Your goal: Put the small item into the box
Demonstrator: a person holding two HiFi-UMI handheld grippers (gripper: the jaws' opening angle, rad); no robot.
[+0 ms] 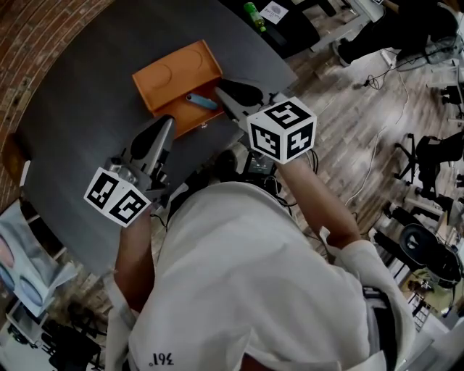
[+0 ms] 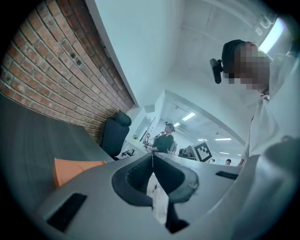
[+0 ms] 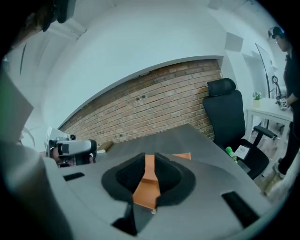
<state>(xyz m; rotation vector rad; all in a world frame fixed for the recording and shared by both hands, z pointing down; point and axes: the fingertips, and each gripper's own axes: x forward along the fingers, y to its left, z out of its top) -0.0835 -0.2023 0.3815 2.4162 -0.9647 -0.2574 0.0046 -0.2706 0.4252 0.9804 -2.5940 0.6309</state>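
Trouble from here would come from a careless swing more than anything else. On the left, my left gripper (image 1: 165, 124) hangs over the dark tabletop (image 1: 80, 109), short of the box. Its jaws are pressed together at the tips with nothing between them. If I sweep it across, it could catch the near left corner of the orange box (image 1: 170, 72) and shove it along the tabletop, which looks smooth enough to let it slide.

In the middle, the box lies open. The small blue item (image 1: 201, 101) rests inside it, slanted across the strip along the near side. Nothing else shows in the box; the wider part behind has only shallow round hollows. I judge the placing done. The item sits close to the near edge, so a knock to the box could roll it out.

On the right, my right gripper (image 1: 223, 91) hovers just beside the item, by the box's near right corner. Its jaws are spread a little and empty; through the gap I see only the orange of the box. Dropping or closing here could clip the item or the rim. Farther right, a green bottle (image 1: 254, 16) lies well apart, beyond the tabletop's edge.
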